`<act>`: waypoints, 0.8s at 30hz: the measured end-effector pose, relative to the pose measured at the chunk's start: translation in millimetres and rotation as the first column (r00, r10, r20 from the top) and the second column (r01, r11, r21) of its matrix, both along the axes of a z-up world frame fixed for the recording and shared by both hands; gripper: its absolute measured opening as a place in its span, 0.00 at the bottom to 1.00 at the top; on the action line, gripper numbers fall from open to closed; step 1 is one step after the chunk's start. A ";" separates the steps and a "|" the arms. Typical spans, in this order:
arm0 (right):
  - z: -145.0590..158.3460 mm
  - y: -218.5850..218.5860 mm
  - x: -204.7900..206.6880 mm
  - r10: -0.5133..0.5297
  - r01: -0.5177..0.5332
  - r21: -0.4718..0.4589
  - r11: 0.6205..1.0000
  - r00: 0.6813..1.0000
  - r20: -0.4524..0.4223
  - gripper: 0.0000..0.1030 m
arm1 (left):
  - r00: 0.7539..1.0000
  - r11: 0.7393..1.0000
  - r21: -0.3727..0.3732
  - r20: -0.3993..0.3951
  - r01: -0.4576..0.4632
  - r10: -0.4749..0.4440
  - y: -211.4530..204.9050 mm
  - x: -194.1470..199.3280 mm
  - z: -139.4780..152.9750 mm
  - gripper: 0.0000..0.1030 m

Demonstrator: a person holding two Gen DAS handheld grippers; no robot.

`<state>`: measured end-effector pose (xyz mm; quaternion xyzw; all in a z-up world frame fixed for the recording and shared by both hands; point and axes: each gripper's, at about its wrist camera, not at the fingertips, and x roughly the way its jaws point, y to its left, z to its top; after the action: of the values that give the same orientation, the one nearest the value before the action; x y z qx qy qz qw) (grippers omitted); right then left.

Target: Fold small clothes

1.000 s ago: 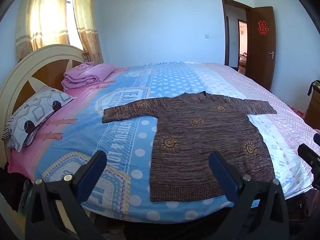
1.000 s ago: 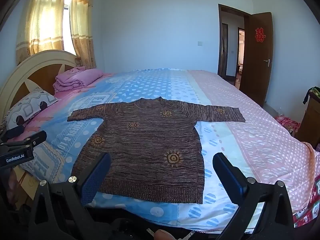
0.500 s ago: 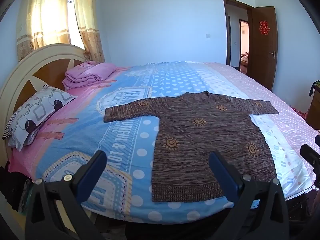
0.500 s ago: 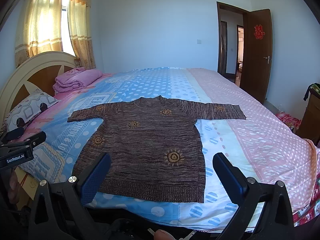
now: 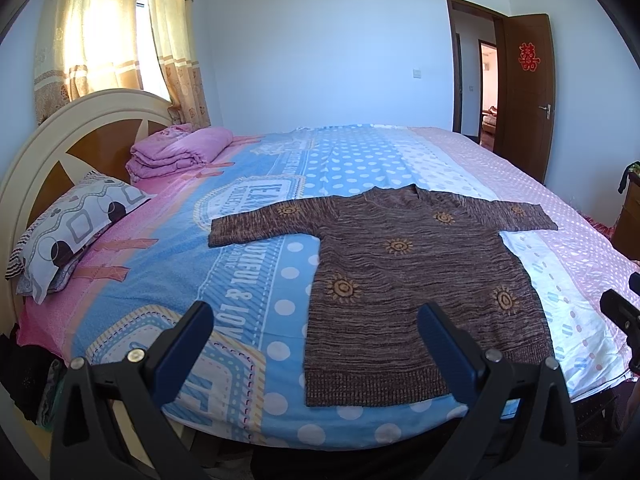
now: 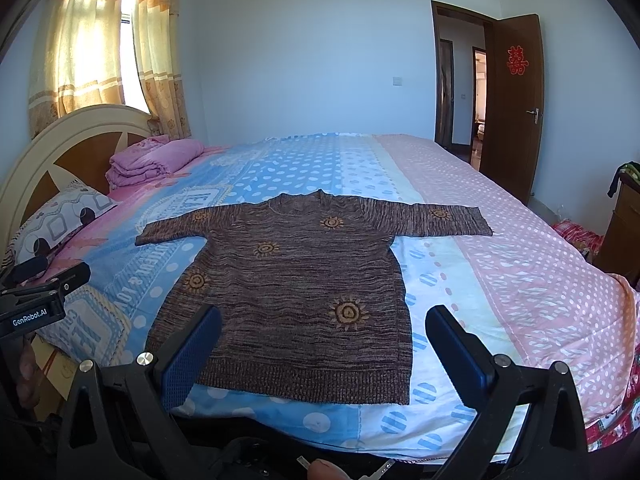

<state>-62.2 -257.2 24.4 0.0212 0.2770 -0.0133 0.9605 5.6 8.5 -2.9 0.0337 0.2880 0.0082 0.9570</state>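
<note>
A small brown knit sweater [image 5: 416,276] with orange sun motifs lies flat on the bed, both sleeves spread out, hem toward me. It also shows in the right wrist view [image 6: 296,292]. My left gripper [image 5: 316,320] is open and empty, held at the near edge of the bed to the left of the hem. My right gripper [image 6: 324,320] is open and empty, held before the hem. The left gripper's body [image 6: 36,304] shows at the left edge of the right wrist view.
The bed [image 5: 360,160] has a blue, white and pink dotted cover. A folded pink blanket [image 5: 180,152] and a patterned pillow [image 5: 76,224] lie by the curved headboard [image 5: 60,148]. An open brown door [image 5: 524,92] is at the far right. A wooden cabinet [image 6: 624,232] stands at the right.
Both grippers have drifted slightly; the sweater sits a little lower and to the right in the views. Nothing was grasped.
</note>
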 end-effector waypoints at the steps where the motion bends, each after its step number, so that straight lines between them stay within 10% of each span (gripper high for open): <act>1: 0.0 0.1 0.0 0.001 -0.001 0.000 1.000 1.000 -0.001 0.99 | 1.000 1.000 0.000 0.000 0.000 0.000 -0.4 0.0 0.3 1.00; 24: -3.0 -0.2 3.4 0.009 -0.009 0.006 1.000 1.000 -0.020 0.99 | 1.000 1.000 -0.003 -0.001 0.001 -0.001 2.3 -0.5 1.2 1.00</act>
<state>-58.8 -257.4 21.3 0.0225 0.2869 -0.0083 0.9577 5.0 10.8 -1.7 0.0322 0.2883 0.0075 0.9570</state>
